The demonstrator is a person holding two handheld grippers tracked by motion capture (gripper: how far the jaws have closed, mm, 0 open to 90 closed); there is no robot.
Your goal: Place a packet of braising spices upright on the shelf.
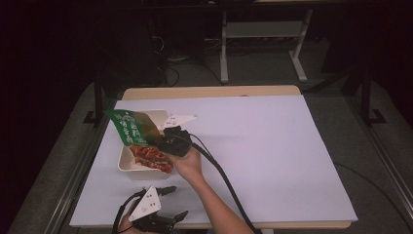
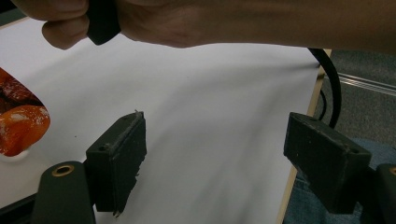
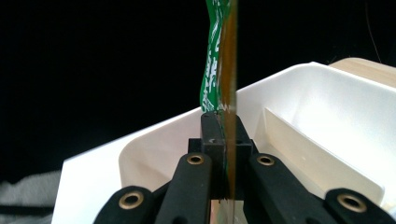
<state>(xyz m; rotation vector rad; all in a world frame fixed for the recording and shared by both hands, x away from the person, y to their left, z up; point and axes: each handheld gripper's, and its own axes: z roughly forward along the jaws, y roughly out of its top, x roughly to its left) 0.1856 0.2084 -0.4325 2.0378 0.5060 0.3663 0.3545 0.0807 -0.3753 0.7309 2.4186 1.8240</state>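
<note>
A green and brown snack packet (image 1: 131, 126) hangs over a white box (image 1: 127, 165) at the table's left. My right gripper (image 1: 160, 138) is shut on its edge. In the right gripper view the packet (image 3: 219, 56) stands edge-on, pinched between the closed jaws, with the box wall (image 3: 327, 107) behind. An orange-red printed packet (image 1: 152, 158) lies across the box's near side, and I see it at the left edge of the left gripper view (image 2: 18, 123). My left gripper (image 1: 174, 202) sits open near the table's front edge, nothing between its fingers (image 2: 119, 158).
White paper (image 1: 263, 156) covers the wooden table, bare to the right of the box. The right gripper's black cable (image 1: 221, 175) trails along the forearm to the front edge. Metal frame rails (image 1: 384, 161) flank the table.
</note>
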